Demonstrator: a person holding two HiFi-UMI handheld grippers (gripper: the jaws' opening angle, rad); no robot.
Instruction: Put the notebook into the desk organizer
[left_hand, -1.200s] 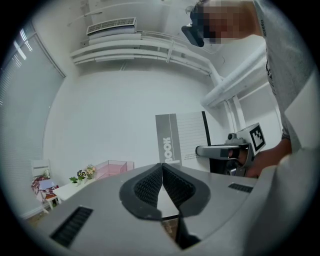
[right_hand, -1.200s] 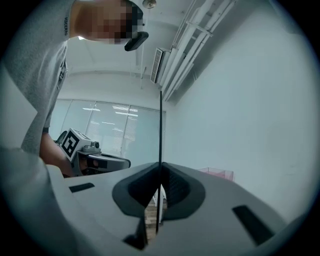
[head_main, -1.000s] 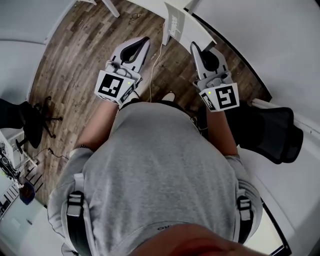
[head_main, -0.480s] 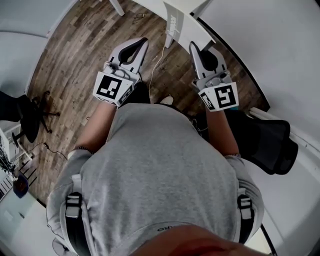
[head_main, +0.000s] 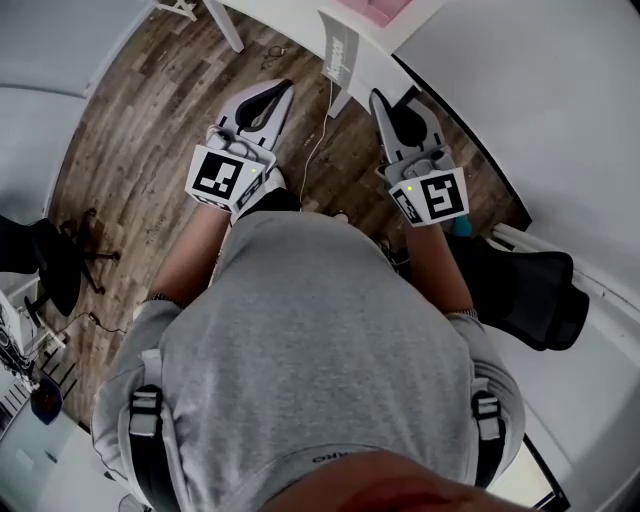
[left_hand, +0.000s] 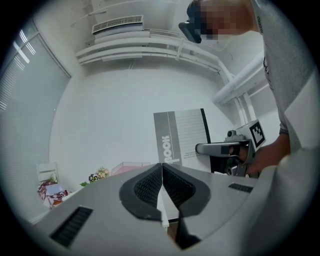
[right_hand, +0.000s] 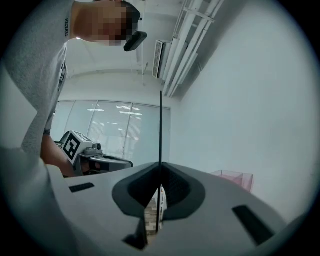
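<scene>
The right gripper (right_hand: 160, 170) clamps the notebook (left_hand: 181, 135) upright by its edge, with the pink desk organizer (head_main: 372, 10) just beyond on the far side. To its left, the left gripper (left_hand: 161, 167) is clenched on nothing.

Wood-plank floor (head_main: 140, 120), white walls (left_hand: 115, 115), 1 black chair (head_main: 45, 262) at left.

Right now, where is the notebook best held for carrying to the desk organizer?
Probably by its near edge, low down, approached from the person's side, as the right gripper holds it now: the notebook stands upright and thin, edge-on to the fingers, so they close flat across its two covers.
</scene>
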